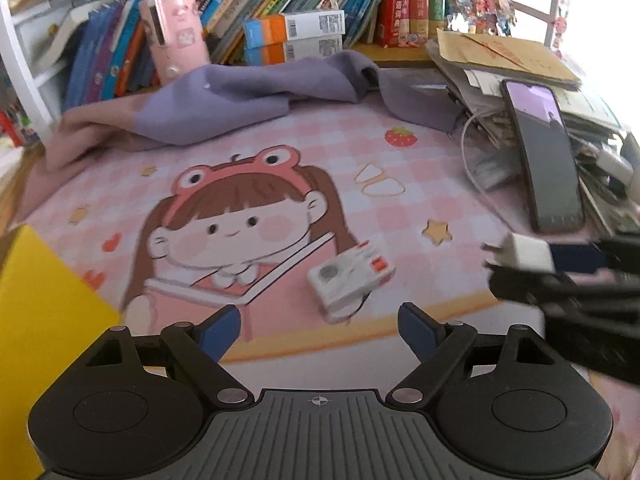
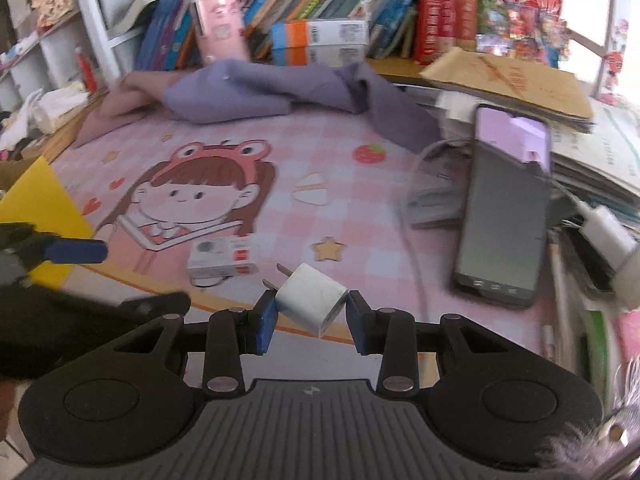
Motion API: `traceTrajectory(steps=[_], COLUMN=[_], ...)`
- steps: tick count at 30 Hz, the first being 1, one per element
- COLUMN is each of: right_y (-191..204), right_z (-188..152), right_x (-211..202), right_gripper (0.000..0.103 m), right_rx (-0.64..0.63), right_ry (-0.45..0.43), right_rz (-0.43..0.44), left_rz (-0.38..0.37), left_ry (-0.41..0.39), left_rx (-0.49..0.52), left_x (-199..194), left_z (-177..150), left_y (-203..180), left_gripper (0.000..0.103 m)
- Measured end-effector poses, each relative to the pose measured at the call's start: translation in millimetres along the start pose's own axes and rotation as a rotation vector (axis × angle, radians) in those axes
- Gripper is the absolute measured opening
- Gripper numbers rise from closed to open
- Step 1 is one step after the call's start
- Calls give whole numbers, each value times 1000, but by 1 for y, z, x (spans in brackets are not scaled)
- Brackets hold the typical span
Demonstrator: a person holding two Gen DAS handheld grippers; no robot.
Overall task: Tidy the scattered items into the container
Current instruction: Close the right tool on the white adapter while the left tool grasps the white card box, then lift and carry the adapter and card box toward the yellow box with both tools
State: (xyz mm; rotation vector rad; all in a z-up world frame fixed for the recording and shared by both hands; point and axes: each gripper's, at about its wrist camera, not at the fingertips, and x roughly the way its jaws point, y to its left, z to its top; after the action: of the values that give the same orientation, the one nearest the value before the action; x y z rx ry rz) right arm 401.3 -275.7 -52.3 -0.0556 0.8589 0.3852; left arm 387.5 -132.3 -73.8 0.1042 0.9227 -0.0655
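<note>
Two grippers: both mine, one loaded and one empty, so each has a separate job over the pink cartoon desk mat (image 1: 420, 200).
Right gripper (image 2: 312, 322): pressed together on the white plug-in charger block (image 2: 310, 300); its blue pads sit on two opposite flat sides and the metal prongs stick out to the upper left, because the flat faces give the firmest hold.
Charger position: lifted just above the mat's front edge, clear of the surface, which I judge suits carrying it across.
Left gripper (image 1: 320, 334): spread wide with nothing between the pads, aimed down at the mat's front edge, ready to fit over the next item.
Small white box (image 1: 351, 280): lies on the mat near its front edge, just ahead of my left gripper and apart from it; it looks like the next pick.
Yellow container (image 1: 44, 304): stands at the mat's left front corner; I take it for the drop-off, so the charger has to travel leftward.
Black smartphone (image 2: 504, 216): leans on the paper stack (image 2: 532, 92) at the mat's right edge, propped and untouched.
Purple cloth (image 1: 248, 96): bunched along the mat's back edge, in front of the books (image 1: 256, 4).
</note>
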Motion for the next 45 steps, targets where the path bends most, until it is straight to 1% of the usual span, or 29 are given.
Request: traceTrajectory(steps=[3,6,10,12,13,14,15,20,23,28,38,42,45], right_y=[-8,-18,-29,-32,-33,-32,-32,-30,-29,-25,-7,3,9], right_z=[2,4,7,8,8,8,8,8,8,7,0,-4,-8], right_x=[-6,-9,-6,-3,-2,-1,0,1,1,-1,-21,-32,-40], right_gripper=[35,35,35,35,35,35,35,35,35,35,35,35,35], right_rx=[10,33,62,69,70,69,66,59,58,52,5,-25,-49], right_ry=[-25,-48,-45,-30,-25,-23,-22,-20,-19,-17,-49,-59,-66], right_rz=[-21,-43,-50,-40,-36,-30,-25,-6,0,10,31,33,33], left_rz=[-4,-17,-22,-11,5,22,26,-6,-20,-20,-26,-31,-53], left_ry=[-9,0,19,28,39,33,32,39,15,-27,-84,-102,-97], left_rx=[-27,-81,-143,-147,-142,-131,-118,-104,-91,-65,-9,-33,-87], left_x=[14,27,41,45,48,48,48,45,35,17,-32,-51,-62], left_z=[8,14,20,21,21,20,20,19,18,18,3,-7,-17], left_y=[-5,-8,-10,-13,-14,-16,-17,-14,-14,-12,-8,-1,7], left_gripper=[84,81,77,68,64,61,60,59,59,59,59,59,59])
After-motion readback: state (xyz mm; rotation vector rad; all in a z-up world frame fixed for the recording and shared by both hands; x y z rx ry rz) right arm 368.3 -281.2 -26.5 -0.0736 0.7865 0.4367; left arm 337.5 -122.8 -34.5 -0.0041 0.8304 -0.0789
